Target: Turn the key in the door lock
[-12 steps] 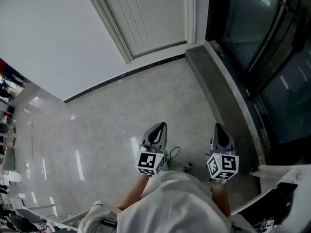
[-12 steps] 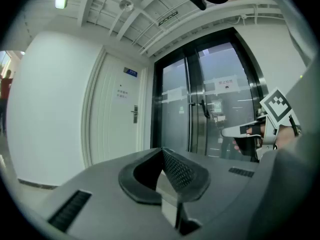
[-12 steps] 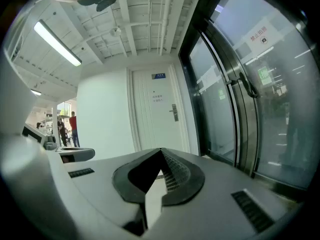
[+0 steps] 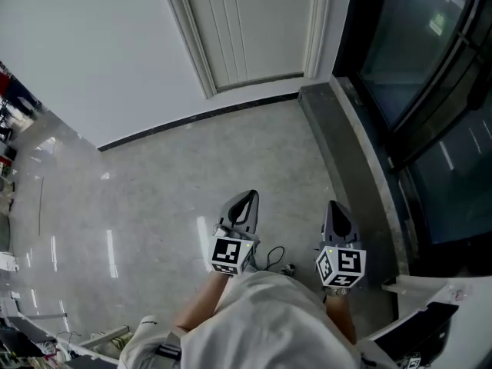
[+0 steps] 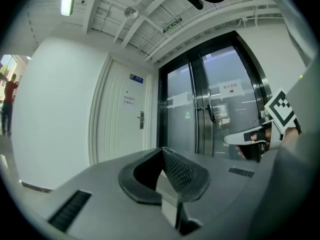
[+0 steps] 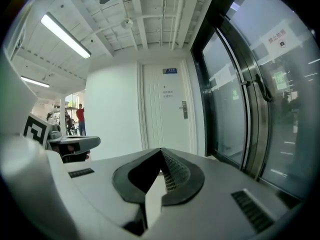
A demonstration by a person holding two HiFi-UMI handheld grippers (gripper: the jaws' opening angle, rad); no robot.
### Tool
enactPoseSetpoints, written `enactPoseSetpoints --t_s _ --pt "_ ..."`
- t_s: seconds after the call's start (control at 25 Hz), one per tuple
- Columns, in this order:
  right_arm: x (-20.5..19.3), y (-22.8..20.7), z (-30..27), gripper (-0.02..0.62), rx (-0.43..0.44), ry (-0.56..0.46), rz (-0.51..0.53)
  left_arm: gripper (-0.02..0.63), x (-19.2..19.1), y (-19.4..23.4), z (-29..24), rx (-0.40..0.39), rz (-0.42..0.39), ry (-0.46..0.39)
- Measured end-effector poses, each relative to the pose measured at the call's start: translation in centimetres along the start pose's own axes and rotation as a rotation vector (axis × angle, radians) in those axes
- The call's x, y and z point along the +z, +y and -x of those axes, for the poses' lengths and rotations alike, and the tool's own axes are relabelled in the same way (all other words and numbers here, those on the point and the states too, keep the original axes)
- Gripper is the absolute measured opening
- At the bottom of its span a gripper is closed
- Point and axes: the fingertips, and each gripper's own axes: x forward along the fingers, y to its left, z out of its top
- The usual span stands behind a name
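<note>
You're holding left gripper (image 4: 246, 203) and right gripper (image 4: 336, 212) closed, empty; be opening one before reaching the door lock (image 6: 184, 109), key possibly inserted.

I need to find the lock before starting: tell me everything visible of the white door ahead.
The white door stands shut in a white moulded frame, set in a white wall, dark glass doors close on its right. Its face looks painted, with shallow vertical grooves. A small metal lock plate sits at its right edge, a blue sign near its top, a small notice below that. Whether a key is in the lock is too small to tell. Nothing touches it.
</note>
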Motion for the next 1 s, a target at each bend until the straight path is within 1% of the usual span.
enactPoseSetpoints --t_s 0.16,0.28,0.4,0.52,0.72,0.8,0.92,1.0 --pt "0.3 2.5 -1.0 -0.002 0.015 -0.004 -0.028 0.008 -0.3 2.7 0.7 0.014 0.013 0.018" --pt "0.1 3.2 -1.5 -0.002 0.009 0.003 -0.028 0.008 -0.4 3.8 0.7 0.017 0.011 0.011" --pt "0.4 3.6 -2.1 -0.002 -0.006 -0.006 -0.040 0.008 -0.6 4.4 0.8 0.003 0.013 0.010" --pt "0.7 4.7 -2.7 -0.002 -0.017 -0.020 -0.052 0.008 -0.6 5.5 1.5 -0.011 0.003 -0.006" --pt "0.9 7.6 -3.7 -0.002 -0.041 -0.043 -0.061 0.008 -0.4 9.0 3.7 -0.006 0.008 -0.037" --pt "0.8 8.7 -4.1 -0.002 -0.061 -0.057 -0.062 0.008 -0.8 10.4 4.2 -0.009 -0.011 -0.025" --pt "0.0 10.4 -4.8 -0.002 -0.066 -0.037 -0.064 0.008 -1.2 12.5 4.5 -0.001 -0.025 -0.003" --pt "0.0 10.8 -5.0 -0.002 -0.069 -0.034 -0.066 0.008 -1.0 12.9 4.6 -0.011 -0.029 -0.003"
